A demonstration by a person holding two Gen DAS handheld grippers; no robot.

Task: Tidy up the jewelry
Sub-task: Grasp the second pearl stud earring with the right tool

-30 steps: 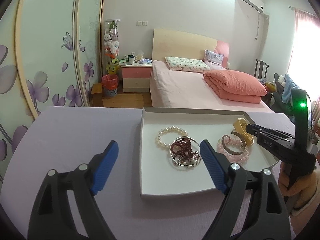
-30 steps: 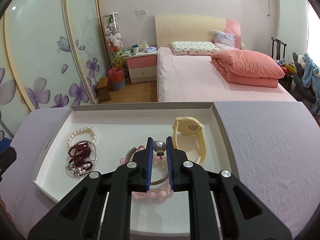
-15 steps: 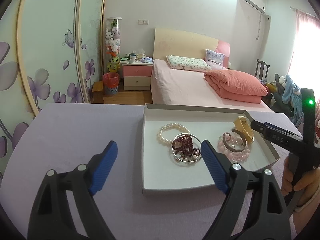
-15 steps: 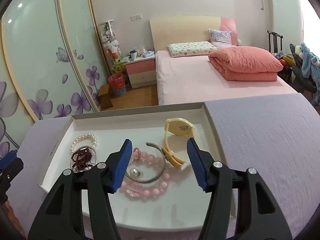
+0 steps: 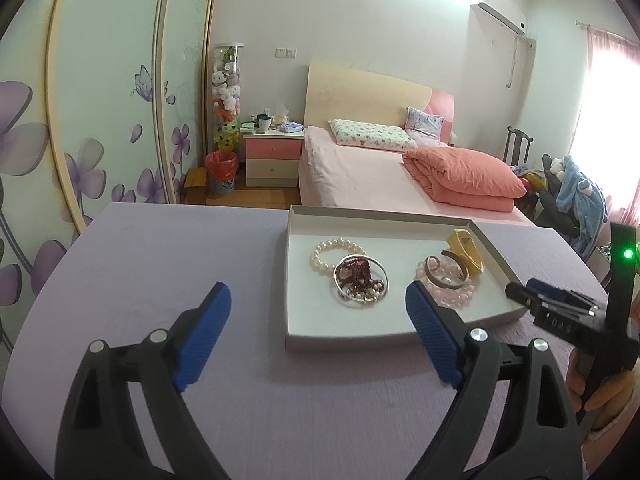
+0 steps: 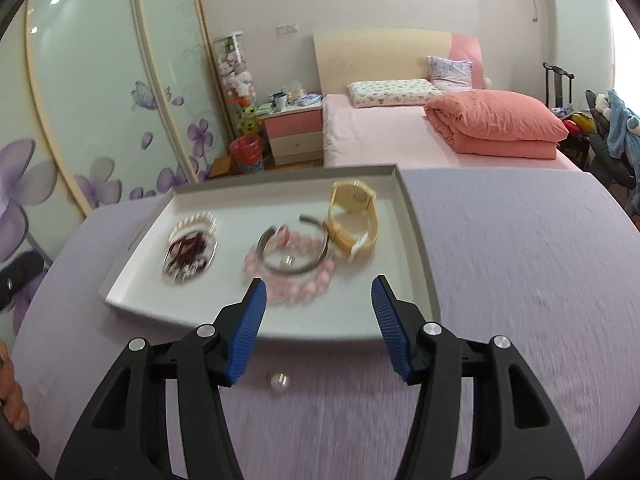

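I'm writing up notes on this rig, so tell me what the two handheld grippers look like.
Both match: the left gripper and the right gripper have black plastic arms, each ending in a blue ribbed pad, with round silver pivot screws on every arm. In the left wrist view, the right gripper's body is black with small white lettering on its side, too small to read, and a lit green light on an upright black post.
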